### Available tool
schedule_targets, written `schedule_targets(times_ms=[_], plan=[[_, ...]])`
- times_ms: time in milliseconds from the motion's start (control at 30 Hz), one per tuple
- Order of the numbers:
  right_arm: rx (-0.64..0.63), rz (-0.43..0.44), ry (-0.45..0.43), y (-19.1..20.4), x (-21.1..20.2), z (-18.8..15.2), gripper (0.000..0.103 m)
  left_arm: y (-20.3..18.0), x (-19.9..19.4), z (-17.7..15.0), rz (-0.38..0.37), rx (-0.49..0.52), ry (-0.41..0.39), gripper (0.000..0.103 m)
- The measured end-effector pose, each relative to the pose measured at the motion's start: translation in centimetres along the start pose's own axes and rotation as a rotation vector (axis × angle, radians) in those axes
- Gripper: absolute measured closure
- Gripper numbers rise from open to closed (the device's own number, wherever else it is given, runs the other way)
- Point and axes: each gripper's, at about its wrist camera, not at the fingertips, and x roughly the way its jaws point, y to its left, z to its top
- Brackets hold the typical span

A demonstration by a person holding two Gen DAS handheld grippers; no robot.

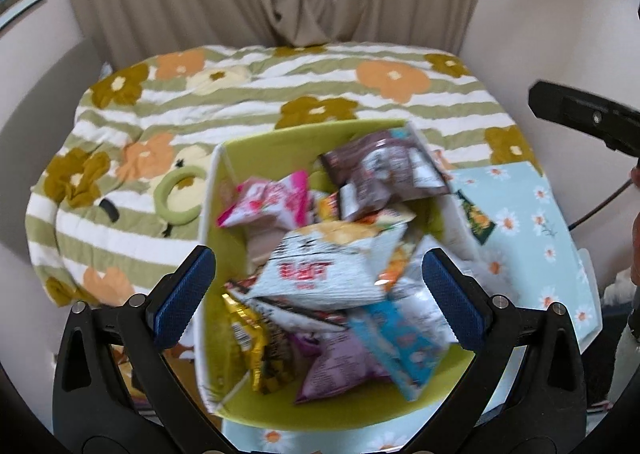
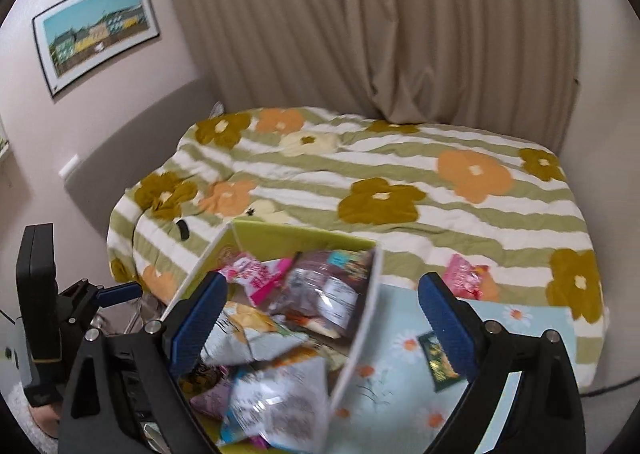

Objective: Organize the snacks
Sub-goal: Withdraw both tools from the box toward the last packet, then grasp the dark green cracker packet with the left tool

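Note:
A lime-green box (image 1: pixel 280 138) with white outer walls holds several snack bags: a white bag (image 1: pixel 320 266), a pink bag (image 1: pixel 272 202), a brown bag (image 1: pixel 384 170), a purple one and a gold one. My left gripper (image 1: pixel 318 298) hangs open and empty above the box. In the right wrist view the same box (image 2: pixel 280 234) lies low and left. My right gripper (image 2: pixel 320 326) is open and empty over the box's right wall. A small dark green packet (image 2: pixel 438 362) lies on the blue daisy cloth beside the box. A pink bag (image 2: pixel 466 278) lies on the bed.
The bed with a striped flower quilt (image 1: pixel 248 102) fills the background, with a green ring (image 1: pixel 176 194) on it. The blue daisy cloth (image 1: pixel 532 222) lies right of the box. Curtains (image 2: pixel 380 22) hang behind. The left gripper's body (image 2: pixel 40 314) shows at left in the right wrist view.

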Motion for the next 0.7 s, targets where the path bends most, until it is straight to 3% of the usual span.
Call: schedule_targets(times_ms=[200, 500, 700], plan=[[0.033, -0.100, -0.017, -4.8, -3.4, -2.1, 0.008, -5.0, -0.8, 0.6, -0.038, 0.035, -0.029, 0.001], [0.025, -0.109, 0.030, -12.8, -5.4, -5.8, 0.008, -15.3, 0.2, 1.0, -0.036, 0.001, -0.027, 0.001], [0.009, -0.095, 0.065, -18.8, -4.6, -8.4, 0.008, -22.1, 4.1, 1.3, -0.024, -0.023, 0.009, 0.001]])
